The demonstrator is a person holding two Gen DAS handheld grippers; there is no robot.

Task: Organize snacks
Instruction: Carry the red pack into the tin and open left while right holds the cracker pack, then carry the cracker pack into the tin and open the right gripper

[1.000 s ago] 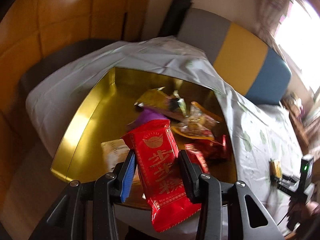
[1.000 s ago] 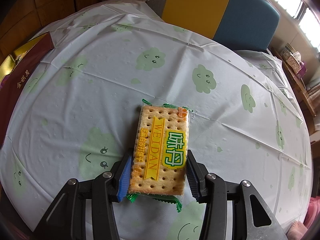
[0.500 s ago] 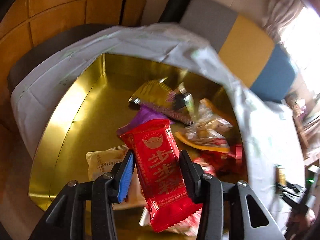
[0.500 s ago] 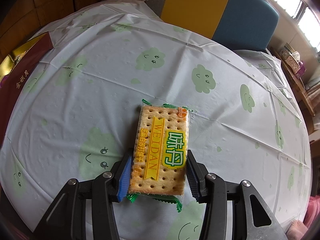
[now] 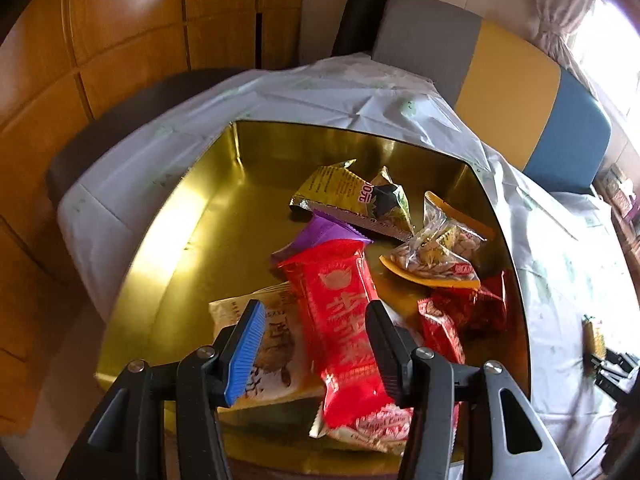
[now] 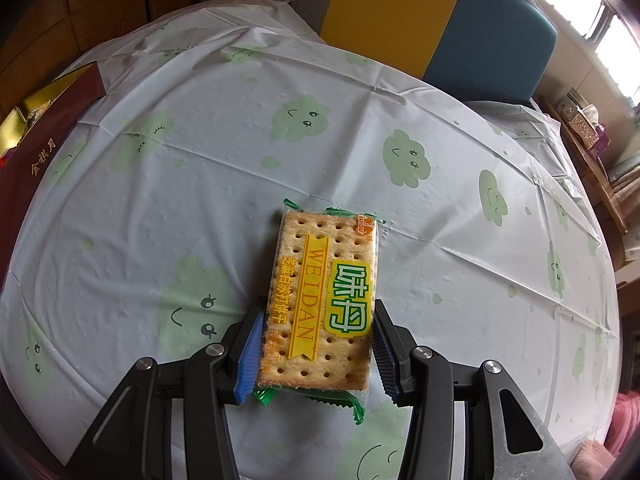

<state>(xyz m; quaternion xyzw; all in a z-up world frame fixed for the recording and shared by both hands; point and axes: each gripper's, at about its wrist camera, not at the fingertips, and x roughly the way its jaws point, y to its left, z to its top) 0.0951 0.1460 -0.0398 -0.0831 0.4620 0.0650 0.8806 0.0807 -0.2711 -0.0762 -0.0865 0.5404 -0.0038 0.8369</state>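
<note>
- Pale tablecloth (image 6: 200, 184) printed with green smiling clouds covers the table; a grey, yellow and blue upholstered seat (image 6: 420, 12) stands beyond its far edge at 12 o'clock.
- At the table's left end, the left wrist view looks down into a shiny gold rectangular box (image 5: 168, 264) already holding a loose heap of snack packets toward 1 and 2 o'clock.
- Over that box, the left gripper (image 5: 316, 340) has just been opening its jaws; the long red foil snack packet with gold lettering (image 5: 344, 320) lies between them, clear of the blue pad at 9 o'clock and close against the black one at 3 o'clock. It looks released or nearly so.
- Its long axis runs from 11 to 5 o'clock, roughly along the fingers, its lower end over a beige packet (image 5: 268, 344).
- On the right, the right gripper (image 6: 316, 344) is closed on the near end of the clear-wrapped cracker packet with a yellow band and green label (image 6: 324, 292), pads on its two long sides.
- Its long axis points straight out to 12 o'clock, just off the cloth.
- From the right gripper, the box's dark red outer wall (image 6: 44, 140) lies at 10 o'clock, well apart; the crackers' likely trip runs that way.
</note>
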